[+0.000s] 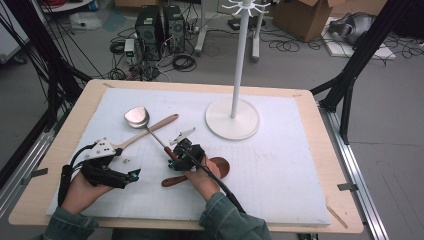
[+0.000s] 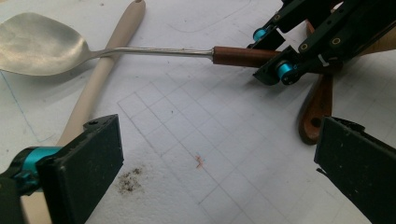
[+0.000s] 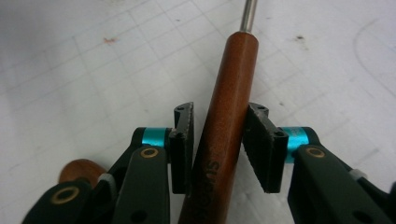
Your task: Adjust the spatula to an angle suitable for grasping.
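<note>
A metal spatula (image 1: 136, 117) with a brown wooden handle (image 3: 229, 107) lies on the white foam board (image 1: 280, 175). My right gripper (image 1: 172, 151) is shut on that handle near its end, one pad pressed on each side (image 3: 217, 140). The spatula's shaft crosses over a pale wooden spoon (image 1: 152, 130) that lies diagonally. A dark wooden spoon (image 1: 220, 167) rests under my right hand. My left gripper (image 1: 131, 172) hovers open over bare board to the left, jaws wide apart (image 2: 219, 158), and it looks at the right gripper (image 2: 280, 70) and the spatula's blade (image 2: 37, 44).
A tall white hook stand (image 1: 240, 60) rises from a round base (image 1: 232, 122) at the board's back right. The wooden table's edge (image 1: 345, 200) frames the board. Small dark crumbs (image 2: 130, 181) lie on the board near the left gripper.
</note>
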`<control>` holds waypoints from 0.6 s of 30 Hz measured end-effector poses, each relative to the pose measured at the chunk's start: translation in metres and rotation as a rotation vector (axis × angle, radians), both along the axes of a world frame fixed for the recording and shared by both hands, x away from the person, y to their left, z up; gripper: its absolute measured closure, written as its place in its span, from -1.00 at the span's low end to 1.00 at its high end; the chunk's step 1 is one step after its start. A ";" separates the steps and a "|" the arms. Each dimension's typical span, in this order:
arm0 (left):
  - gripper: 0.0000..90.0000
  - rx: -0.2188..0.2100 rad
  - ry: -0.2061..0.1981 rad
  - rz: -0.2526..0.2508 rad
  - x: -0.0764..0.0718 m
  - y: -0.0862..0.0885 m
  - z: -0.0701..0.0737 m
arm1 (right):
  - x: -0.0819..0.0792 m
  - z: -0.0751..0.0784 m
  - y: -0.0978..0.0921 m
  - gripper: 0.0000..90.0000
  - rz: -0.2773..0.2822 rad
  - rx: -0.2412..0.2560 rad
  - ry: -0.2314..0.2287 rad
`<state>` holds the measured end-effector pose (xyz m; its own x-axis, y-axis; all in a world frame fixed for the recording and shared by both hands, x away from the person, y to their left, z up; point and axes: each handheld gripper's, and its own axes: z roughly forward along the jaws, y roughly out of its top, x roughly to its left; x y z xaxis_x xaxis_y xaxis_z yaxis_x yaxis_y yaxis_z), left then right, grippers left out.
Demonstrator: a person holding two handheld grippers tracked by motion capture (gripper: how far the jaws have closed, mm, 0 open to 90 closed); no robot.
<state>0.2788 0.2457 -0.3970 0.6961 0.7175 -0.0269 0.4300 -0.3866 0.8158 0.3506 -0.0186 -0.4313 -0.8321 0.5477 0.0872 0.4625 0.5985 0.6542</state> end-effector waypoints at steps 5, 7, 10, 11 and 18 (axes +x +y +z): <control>-0.96 0.000 -0.002 0.000 0.000 0.001 0.001 | 0.003 0.000 -0.002 0.43 -0.014 -0.009 -0.007; -0.96 0.001 -0.002 -0.002 0.000 0.001 0.001 | 0.005 0.000 -0.001 0.39 -0.018 -0.009 -0.011; -0.96 -0.002 -0.001 -0.005 0.000 0.001 0.001 | 0.007 -0.001 0.003 0.41 -0.025 -0.013 -0.007; -0.96 -0.003 0.000 -0.003 0.000 0.001 0.000 | 0.008 -0.002 0.004 0.42 -0.025 -0.021 -0.006; -0.96 -0.005 0.000 -0.002 0.000 0.002 0.000 | 0.012 -0.002 0.005 0.56 -0.048 -0.042 -0.019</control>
